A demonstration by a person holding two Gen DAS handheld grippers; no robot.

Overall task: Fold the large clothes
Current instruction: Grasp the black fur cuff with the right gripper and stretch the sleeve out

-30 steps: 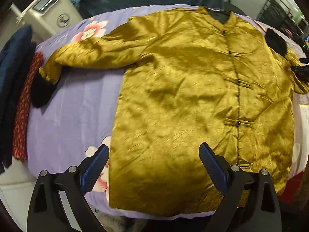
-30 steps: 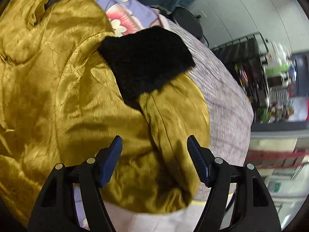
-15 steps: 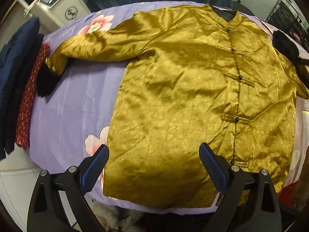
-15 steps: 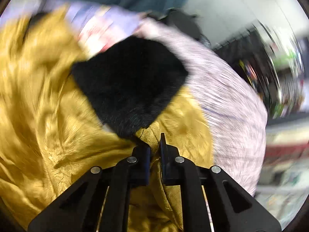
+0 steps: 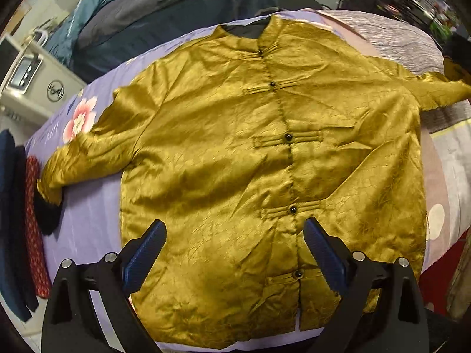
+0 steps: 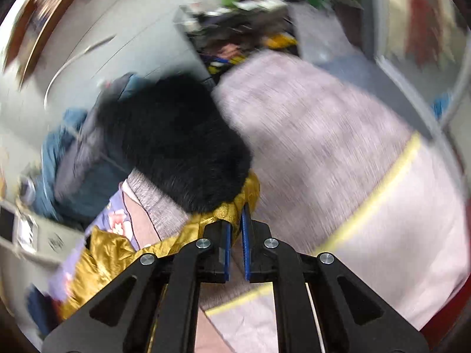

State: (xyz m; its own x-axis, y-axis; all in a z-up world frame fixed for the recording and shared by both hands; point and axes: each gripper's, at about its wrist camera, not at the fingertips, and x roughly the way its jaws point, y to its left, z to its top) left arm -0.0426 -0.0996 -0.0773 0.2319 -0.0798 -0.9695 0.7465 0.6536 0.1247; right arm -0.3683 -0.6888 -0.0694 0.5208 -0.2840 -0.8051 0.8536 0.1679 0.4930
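A gold satin jacket point(image 5: 250, 161) lies front-up on a lilac floral bedsheet point(image 5: 88, 229), buttoned down the centre, body largely flat with shallow creases. One sleeve rests on the sheet at the left of the left wrist view, its black fur cuff point(image 5: 47, 217) near the bed edge beside a stack of dark and red folded clothes point(image 5: 20, 220). The other sleeve point(image 5: 435, 88) is drawn out to the right, off the sheet and over a grey-pink blanket point(image 6: 323, 147). The right gripper point(image 6: 235, 229) is clamped narrow on the gold fabric just below that sleeve's black fur cuff point(image 6: 176, 144); the right wrist view is heavily blurred, so the depth of the bite cannot be confirmed. The left gripper point(image 5: 232, 253) hangs with jaws wide above the lower front of the jacket, holding nothing. Assessed risks: the satin looks slippery, and a shallow pinch near the cuff seam could slip free mid-carry, dropping the sleeve short of its fold line. With the body unrestrained, a pull on the sleeve could drag the shoulder and skew the whole garment on the sheet. The heavy cuff may swing and land twisted, spoiling the fold.
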